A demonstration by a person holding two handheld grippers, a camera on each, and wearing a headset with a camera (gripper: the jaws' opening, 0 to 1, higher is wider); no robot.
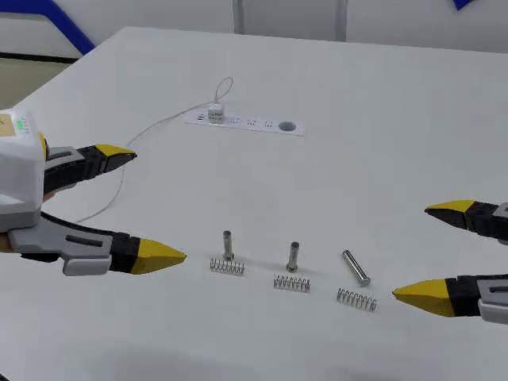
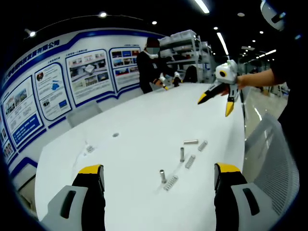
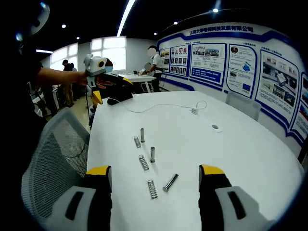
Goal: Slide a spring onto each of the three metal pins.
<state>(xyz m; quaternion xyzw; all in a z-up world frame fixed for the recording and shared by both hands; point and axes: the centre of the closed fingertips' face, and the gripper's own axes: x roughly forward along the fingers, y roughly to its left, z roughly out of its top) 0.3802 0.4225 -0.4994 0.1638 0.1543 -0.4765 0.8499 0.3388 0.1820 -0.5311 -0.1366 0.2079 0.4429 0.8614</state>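
Left gripper [image 2: 159, 169] gapes at the bottom edge — 3 pins [image 2: 182, 154], a spring [image 2: 190, 161] beside each, mid-frame; right gripper [image 2: 214, 106] upper right.

Three pins [image 1: 294, 256] (one lying flat) and three springs [image 1: 291, 282].

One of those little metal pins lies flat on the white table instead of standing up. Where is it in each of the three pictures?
Head view: the lying pin is lower right of centre, the rightmost of the three pins.
Left gripper view: it is right of centre, the pin farthest from the camera.
Right gripper view: it is low centre, the nearest pin.
Shared landmark: the middle upright pin stands next to it.
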